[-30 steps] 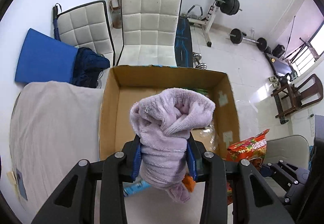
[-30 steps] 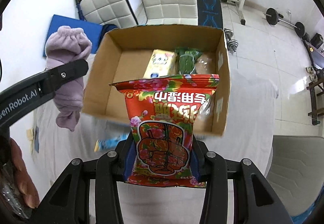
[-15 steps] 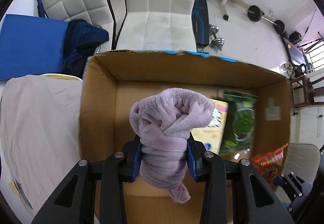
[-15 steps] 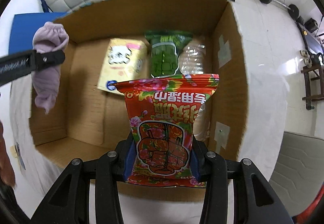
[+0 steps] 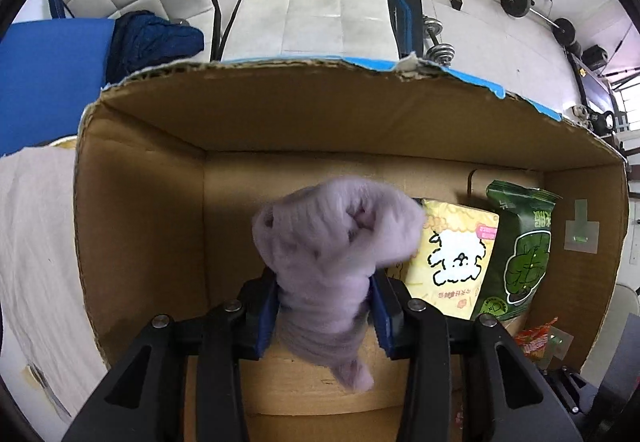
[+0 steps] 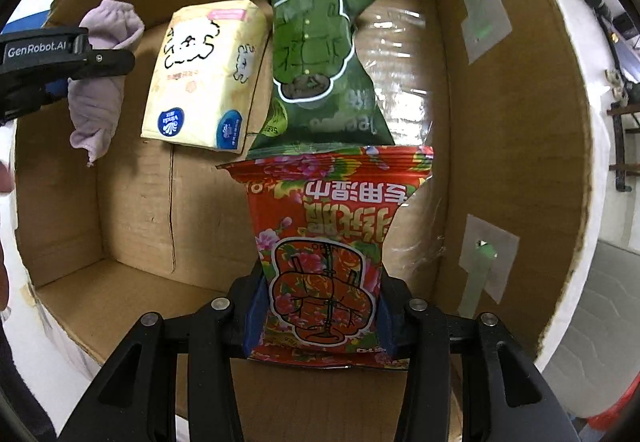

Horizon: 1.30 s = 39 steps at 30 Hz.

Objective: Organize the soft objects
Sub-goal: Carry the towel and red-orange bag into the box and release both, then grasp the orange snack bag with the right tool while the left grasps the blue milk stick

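Observation:
My left gripper (image 5: 325,316) is shut on a rolled lilac fleece cloth (image 5: 336,238) and holds it inside the open cardboard box (image 5: 140,210), above its left half. It also shows in the right wrist view (image 6: 98,82). My right gripper (image 6: 320,322) is shut on a red flowered wet-wipes pack (image 6: 326,242) held over the box's right half (image 6: 500,122). On the box floor lie a yellow tissue pack (image 6: 204,74), a green snack bag (image 6: 320,54) and a clear plastic-wrapped item (image 6: 404,82).
The box stands on a table with a pale cloth (image 5: 36,242). Behind it are two white padded chairs (image 5: 320,2), a blue pad (image 5: 48,74), a dark garment (image 5: 152,38) and weights on the floor (image 5: 440,50).
Both grippers have moved forward and down into the box with their loads. The box now fills both views; the items on its floor are much closer.

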Available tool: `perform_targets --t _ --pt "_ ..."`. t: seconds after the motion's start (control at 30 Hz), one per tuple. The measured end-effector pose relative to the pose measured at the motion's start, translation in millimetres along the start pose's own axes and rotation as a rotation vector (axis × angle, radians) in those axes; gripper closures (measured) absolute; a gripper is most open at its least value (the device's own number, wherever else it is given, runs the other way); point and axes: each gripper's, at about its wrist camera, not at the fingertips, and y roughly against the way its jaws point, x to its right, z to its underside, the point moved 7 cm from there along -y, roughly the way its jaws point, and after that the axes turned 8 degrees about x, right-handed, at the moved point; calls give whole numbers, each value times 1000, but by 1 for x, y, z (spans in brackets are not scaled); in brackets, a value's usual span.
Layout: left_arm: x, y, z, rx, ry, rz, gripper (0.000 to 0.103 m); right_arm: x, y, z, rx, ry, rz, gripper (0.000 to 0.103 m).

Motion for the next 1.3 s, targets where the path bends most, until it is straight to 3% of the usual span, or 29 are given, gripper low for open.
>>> perform_targets --t 0.13,0.4,0.5,0.57,0.67,0.77,1.3 --pt "-1 2 1 -11 15 -4 62 3 2 -3 2 -9 0 50" --pt "0 29 5 39 39 10 49 3 20 -5 38 -9 4 40" --pt "2 47 11 75 37 24 38 -6 30 -7 53 -7 6 37" --pt "1 61 19 107 44 20 21 -12 39 -7 70 -6 11 22" --pt "-1 77 38 146 33 -15 6 -15 46 -2 101 -1 5 5" --pt "-4 91 55 187 37 -22 5 -19 55 -1 141 15 21 0" --pt "15 194 120 442 -24 -75 0 -24 158 41 345 40 34 0"
